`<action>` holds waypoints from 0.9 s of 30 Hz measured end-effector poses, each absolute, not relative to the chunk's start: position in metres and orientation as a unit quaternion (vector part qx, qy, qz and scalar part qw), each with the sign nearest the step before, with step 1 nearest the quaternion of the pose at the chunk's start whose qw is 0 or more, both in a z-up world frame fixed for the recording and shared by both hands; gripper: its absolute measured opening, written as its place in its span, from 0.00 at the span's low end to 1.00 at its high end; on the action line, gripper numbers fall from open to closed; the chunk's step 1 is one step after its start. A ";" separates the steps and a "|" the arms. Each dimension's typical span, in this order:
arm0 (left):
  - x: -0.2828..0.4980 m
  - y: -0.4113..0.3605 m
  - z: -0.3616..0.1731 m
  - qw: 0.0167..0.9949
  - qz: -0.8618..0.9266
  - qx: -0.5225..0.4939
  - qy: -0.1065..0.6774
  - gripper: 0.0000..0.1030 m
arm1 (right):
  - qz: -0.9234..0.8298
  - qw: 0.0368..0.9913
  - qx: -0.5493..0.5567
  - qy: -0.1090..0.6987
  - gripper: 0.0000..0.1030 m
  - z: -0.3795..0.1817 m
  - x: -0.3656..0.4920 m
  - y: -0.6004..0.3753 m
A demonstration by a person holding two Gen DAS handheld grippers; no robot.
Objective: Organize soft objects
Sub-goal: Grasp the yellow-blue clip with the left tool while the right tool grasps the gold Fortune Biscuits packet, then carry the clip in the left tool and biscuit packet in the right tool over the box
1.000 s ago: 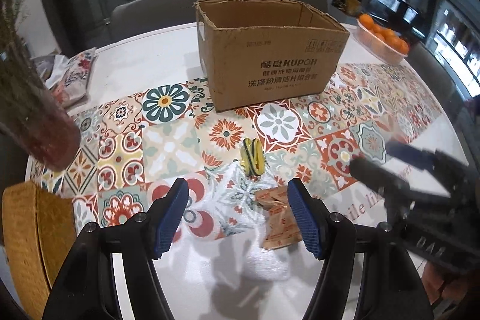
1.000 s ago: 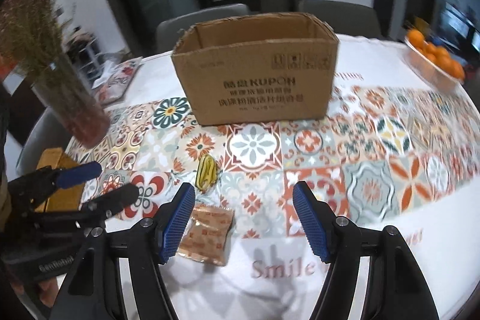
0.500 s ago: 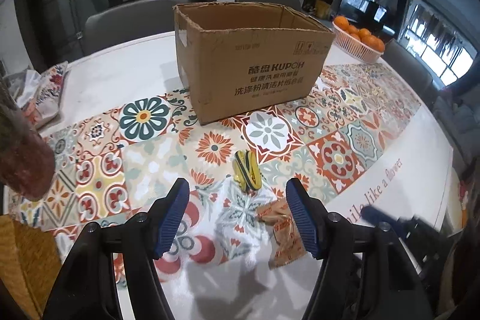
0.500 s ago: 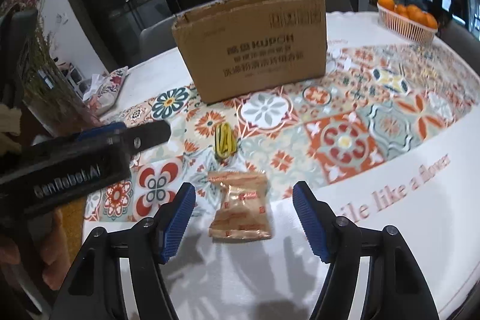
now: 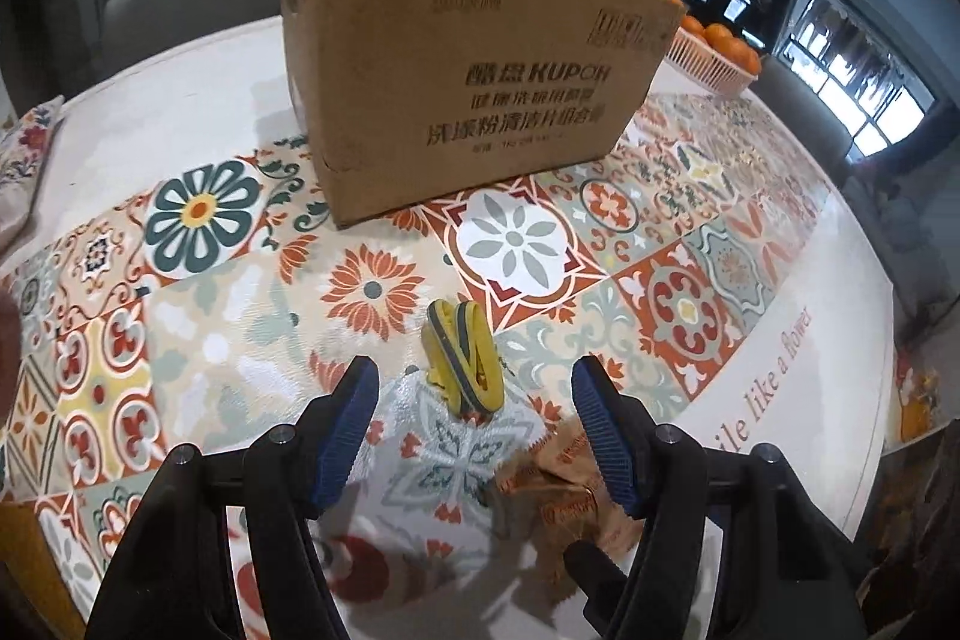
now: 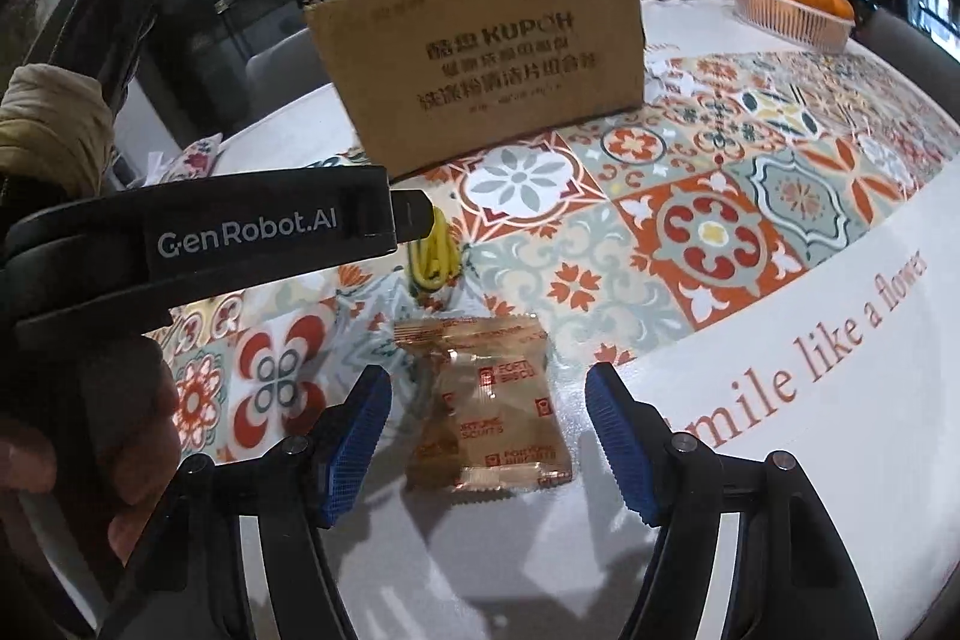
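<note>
A small yellow and grey folded soft item [image 5: 461, 357] lies on the patterned tablecloth, just ahead of my left gripper [image 5: 474, 387], which is open with nothing between its blue pads. A brown see-through biscuit packet [image 6: 486, 407] lies flat on the cloth, and my right gripper [image 6: 487, 400] hangs open right over it, pads apart from it. The packet [image 5: 561, 478] also shows beside the left gripper's right finger. The yellow item [image 6: 432, 259] is partly hidden behind the left gripper's body [image 6: 240, 232] in the right wrist view. An open cardboard box [image 5: 474, 82] stands behind both items.
A basket of oranges [image 6: 789, 7] stands at the far right of the round table [image 5: 180, 100]. A patterned pouch [image 5: 24, 148] lies at the far left. A hand [image 6: 72, 460] holds the left gripper. Grey chairs [image 5: 174, 4] stand behind the table.
Both grippers have come down and closer to the table. The left one now faces the yellow item; the right one has shifted over the biscuit packet. Jaw openings look unchanged.
</note>
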State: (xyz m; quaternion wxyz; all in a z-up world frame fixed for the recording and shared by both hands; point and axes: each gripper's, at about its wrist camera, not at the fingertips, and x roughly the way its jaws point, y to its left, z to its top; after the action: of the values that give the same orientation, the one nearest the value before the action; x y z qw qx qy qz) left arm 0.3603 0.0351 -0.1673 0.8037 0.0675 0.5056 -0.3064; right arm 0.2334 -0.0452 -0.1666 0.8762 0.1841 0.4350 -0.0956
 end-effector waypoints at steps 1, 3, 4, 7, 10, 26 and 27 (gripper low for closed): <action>0.363 0.033 -0.171 0.801 -0.307 0.067 0.509 0.64 | -0.099 0.873 0.189 0.439 0.67 -0.170 0.236 -0.047; 0.368 0.031 -0.177 0.799 -0.305 0.067 0.514 0.64 | -0.100 0.870 0.196 0.441 0.67 -0.174 0.239 -0.048; 0.369 0.029 -0.180 0.799 -0.303 0.068 0.514 0.64 | -0.101 0.869 0.196 0.442 0.67 -0.176 0.240 -0.048; 0.374 0.023 -0.186 0.799 -0.300 0.072 0.516 0.64 | -0.104 0.869 0.195 0.442 0.67 -0.180 0.245 -0.046; 0.377 0.017 -0.193 0.800 -0.292 0.081 0.517 0.63 | -0.107 0.868 0.196 0.443 0.65 -0.183 0.248 -0.046; 0.380 0.007 -0.209 0.789 -0.281 0.112 0.535 0.29 | -0.126 0.867 0.193 0.442 0.48 -0.196 0.253 -0.052; 0.380 0.007 -0.209 0.789 -0.282 0.111 0.535 0.28 | -0.127 0.867 0.193 0.441 0.47 -0.195 0.252 -0.052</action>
State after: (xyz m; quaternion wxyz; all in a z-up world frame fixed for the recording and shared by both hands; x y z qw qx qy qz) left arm 0.3800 0.0069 -0.2088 0.7888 0.1113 0.5346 -0.2822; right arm 0.2522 -0.0523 -0.1949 0.8674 0.1928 0.4407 -0.1275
